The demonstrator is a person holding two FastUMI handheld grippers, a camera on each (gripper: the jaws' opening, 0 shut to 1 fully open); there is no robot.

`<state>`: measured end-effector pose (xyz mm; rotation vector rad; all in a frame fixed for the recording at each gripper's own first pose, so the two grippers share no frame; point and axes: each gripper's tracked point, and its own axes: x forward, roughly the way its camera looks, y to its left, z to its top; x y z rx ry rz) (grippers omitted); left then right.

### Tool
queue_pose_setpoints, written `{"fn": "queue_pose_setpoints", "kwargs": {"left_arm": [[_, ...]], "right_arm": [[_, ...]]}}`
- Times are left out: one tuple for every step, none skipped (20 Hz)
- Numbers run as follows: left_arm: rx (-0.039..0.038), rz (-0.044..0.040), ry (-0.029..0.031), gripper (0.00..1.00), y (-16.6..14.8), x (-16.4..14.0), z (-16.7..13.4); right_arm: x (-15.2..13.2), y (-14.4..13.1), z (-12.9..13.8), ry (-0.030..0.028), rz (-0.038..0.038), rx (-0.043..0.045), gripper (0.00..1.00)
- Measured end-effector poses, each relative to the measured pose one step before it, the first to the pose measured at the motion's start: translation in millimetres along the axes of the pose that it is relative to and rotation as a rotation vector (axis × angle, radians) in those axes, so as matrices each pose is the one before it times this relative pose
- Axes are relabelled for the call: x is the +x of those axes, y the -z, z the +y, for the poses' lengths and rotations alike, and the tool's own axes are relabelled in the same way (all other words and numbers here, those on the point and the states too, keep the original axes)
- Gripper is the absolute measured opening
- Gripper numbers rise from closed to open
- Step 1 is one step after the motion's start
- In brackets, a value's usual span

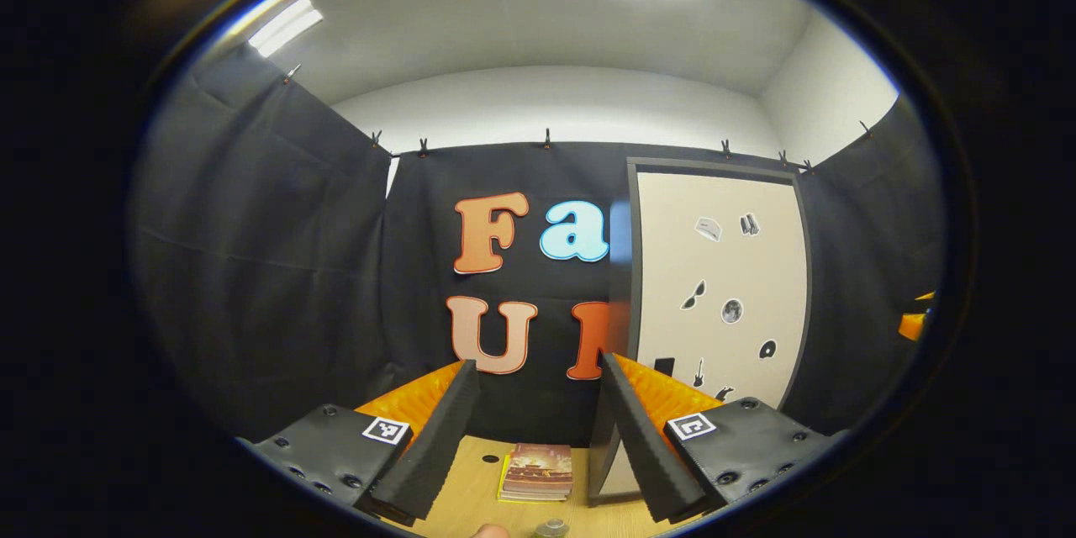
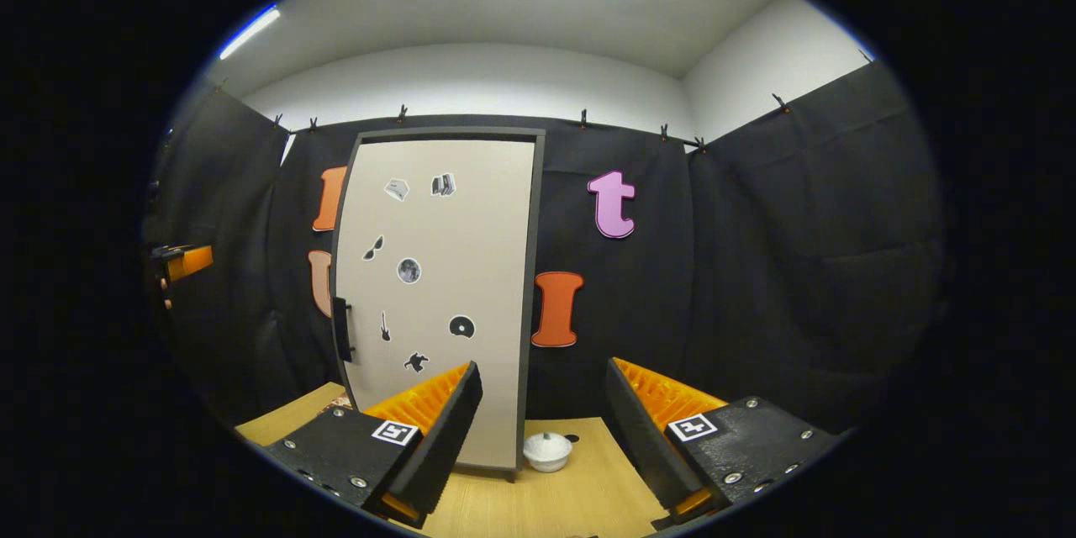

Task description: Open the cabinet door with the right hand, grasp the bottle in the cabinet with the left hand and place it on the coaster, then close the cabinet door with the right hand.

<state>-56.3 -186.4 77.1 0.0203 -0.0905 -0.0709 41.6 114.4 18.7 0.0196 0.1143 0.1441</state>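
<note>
Here the tall beige cabinet door with a dark frame is shut, and its small dark handle sits on the door's left edge, up and to the left of the right hand-held gripper, whose fingers stand wide apart with nothing between them. The door's long axis runs upright. By my reading the right hand-held gripper must travel forward and left to reach that handle. In the left gripper view, the left hand-held gripper is also spread wide and empty, with a small reddish booklet on the wooden tabletop ahead. A small white lidded bowl stands beside the cabinet's foot. The bottle is hidden behind the door; I cannot make out the coaster.
</note>
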Motion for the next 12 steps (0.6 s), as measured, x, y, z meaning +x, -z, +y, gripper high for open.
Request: {"fn": "queue_pose_setpoints", "kwargs": {"left_arm": [[0.00241,-0.00089,-0.00457,0.96,-0.97,-3.43,-3.47],[0.00536,-0.00199,-0.00547,0.96,-0.34,-2.22,-2.66],[0.00847,0.00005,-0.00537,0.96,-0.43,-2.50,-1.89],[0.01002,0.00206,-0.00603,0.96,1.02,-3.11,-2.02],[0.00808,0.00322,-0.00403,0.96,0.55,-3.01,-2.26],[0.00465,0.00330,-0.00164,0.96,1.26,-2.63,-1.51],[0.00103,0.00298,-0.00069,0.96,-0.22,-1.09,-1.73],[0.00060,0.00147,-0.00118,0.96,1.12,-2.83,-1.01],[0.00095,0.00023,-0.00753,0.96,-0.17,-2.14,3.14],[0.00055,0.00106,-0.01076,0.96,0.07,-3.08,4.40],[-0.00045,-0.00045,-0.00969,0.96,-0.93,0.02,4.52],[-0.00083,-0.00203,-0.00850,0.96,-0.79,-1.19,4.29]], "right_arm": [[-1.02,1.31,-2.16,-0.00605,0.00000,0.00190,0.97],[-0.36,1.77,-2.55,-0.00548,-0.00023,0.00351,0.93],[0.24,2.31,-1.26,-0.00741,0.00258,0.00313,0.93],[1.05,3.30,-1.04,-0.00699,0.00360,0.00468,0.92],[-0.19,3.70,-0.95,-0.00844,0.00516,0.00546,0.92],[0.04,2.47,-0.86,-0.01145,0.00506,0.00273,0.93],[1.25,3.03,0.53,-0.00738,0.00621,-0.00187,0.93],[2.02,1.15,-0.91,-0.00359,0.00442,-0.00402,0.93],[1.09,1.08,-0.08,-0.00241,0.00001,-0.00195,0.93],[2.01,-0.84,1.95,-0.00440,-0.00128,0.00164,0.93],[-0.28,0.57,2.90,-0.00776,-0.00176,0.00469,0.93],[1.06,-1.35,2.72,-0.00716,-0.00148,0.00366,0.93]]}}
